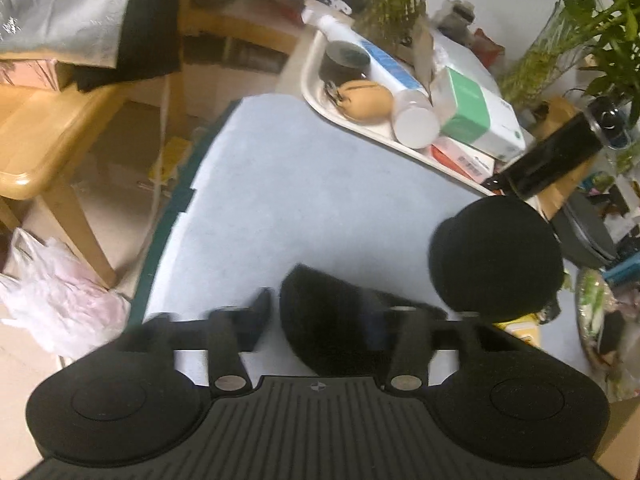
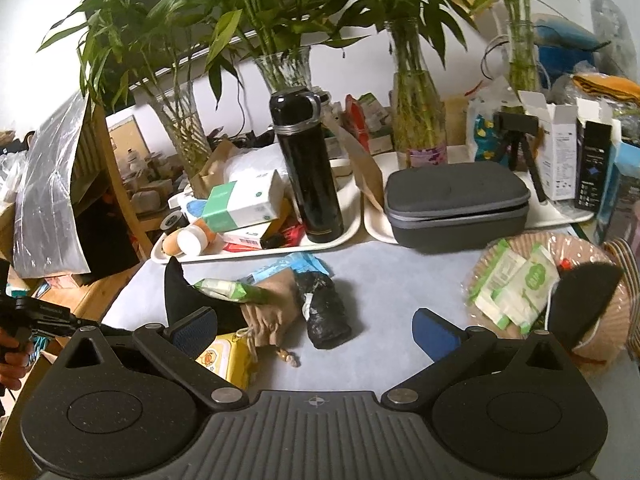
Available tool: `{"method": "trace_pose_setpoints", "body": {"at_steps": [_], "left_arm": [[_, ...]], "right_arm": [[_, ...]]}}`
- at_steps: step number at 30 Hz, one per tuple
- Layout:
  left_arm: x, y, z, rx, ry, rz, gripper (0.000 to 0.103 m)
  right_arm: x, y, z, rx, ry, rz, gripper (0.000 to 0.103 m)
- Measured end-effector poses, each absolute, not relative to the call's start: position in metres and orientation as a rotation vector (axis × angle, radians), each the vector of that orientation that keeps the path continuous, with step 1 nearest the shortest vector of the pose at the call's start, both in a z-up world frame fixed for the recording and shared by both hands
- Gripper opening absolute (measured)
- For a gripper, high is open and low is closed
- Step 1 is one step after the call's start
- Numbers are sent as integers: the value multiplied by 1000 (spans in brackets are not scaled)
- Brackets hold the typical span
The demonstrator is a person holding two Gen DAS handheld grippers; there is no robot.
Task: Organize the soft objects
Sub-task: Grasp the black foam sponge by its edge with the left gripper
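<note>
In the left wrist view, my left gripper is open over the pale blue mat, its jaws either side of a black soft piece. A black knit hat lies to the right. In the right wrist view, my right gripper is open and empty above the mat. Ahead lie a tan drawstring pouch, a black rolled bundle, a green-white packet, a yellow packet and a black soft piece. A woven basket at the right holds tissue packets and a black cloth.
A white tray holds a black flask, boxes and bottles; the same tray shows in the left wrist view. A grey zip case sits on a second tray. Glass vases with bamboo stand behind. A wooden table stands left.
</note>
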State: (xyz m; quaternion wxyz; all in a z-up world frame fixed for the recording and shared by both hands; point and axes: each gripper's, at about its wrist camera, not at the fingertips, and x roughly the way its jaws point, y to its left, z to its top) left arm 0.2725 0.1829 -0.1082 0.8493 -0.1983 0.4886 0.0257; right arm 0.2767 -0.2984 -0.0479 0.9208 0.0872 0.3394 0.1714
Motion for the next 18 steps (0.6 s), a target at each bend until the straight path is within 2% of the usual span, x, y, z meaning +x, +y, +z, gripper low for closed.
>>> {"method": "trace_pose_setpoints", "body": {"at_steps": [1, 6, 8, 13, 18], "left_arm": [[271, 181, -106, -397, 1020, 58, 67], [264, 172, -103, -399, 1055, 35, 73], [264, 167, -102, -386, 1066, 54, 80], [272, 159, -111, -525, 1200, 54, 80], [287, 157, -124, -697, 1203, 15, 80]], "right_arm": [[277, -298, -48, 178, 697, 354, 103], [277, -297, -46, 181, 695, 365, 103], [276, -296, -46, 177, 693, 367, 103], [274, -297, -45, 173, 686, 371, 103], [272, -299, -44, 177, 682, 375, 103]]}}
